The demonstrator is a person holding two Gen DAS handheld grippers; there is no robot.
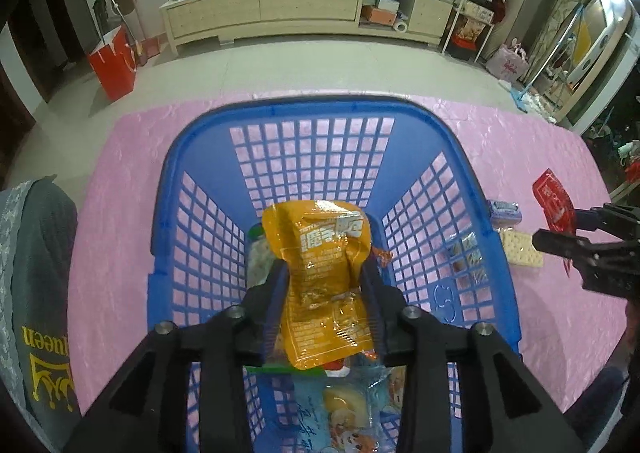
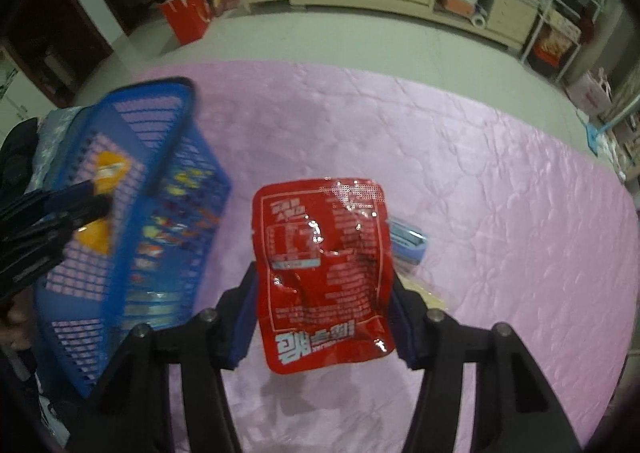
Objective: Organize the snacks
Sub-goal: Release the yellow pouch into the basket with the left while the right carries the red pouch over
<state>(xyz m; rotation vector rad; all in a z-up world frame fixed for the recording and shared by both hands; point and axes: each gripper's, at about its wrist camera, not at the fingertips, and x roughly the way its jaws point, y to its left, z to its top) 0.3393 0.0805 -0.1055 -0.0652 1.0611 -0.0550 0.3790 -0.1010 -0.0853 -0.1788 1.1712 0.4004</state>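
A blue plastic basket (image 1: 304,103) stands on the pink-covered table, with several snack packets (image 1: 352,405) on its bottom. Over its inside my left gripper (image 1: 325,263) points down. An orange packet (image 1: 324,285) hangs between its fingers, which stand apart at its edges, so I read the grip as loose. To the basket's right, above the table, my right gripper (image 2: 322,273) is shut on a red packet (image 2: 320,237), gripped across its width. The left wrist view shows that red packet (image 1: 552,201) at the right gripper's (image 1: 560,227) tips.
A cracker pack (image 1: 522,249) and a bluish packet (image 1: 506,209) lie on the pink cloth (image 2: 480,173) just right of the basket. A person's grey garment (image 1: 36,293) is at the left table edge. Beyond the table are floor, a red paper bag (image 1: 114,61) and a low cabinet (image 1: 304,9).
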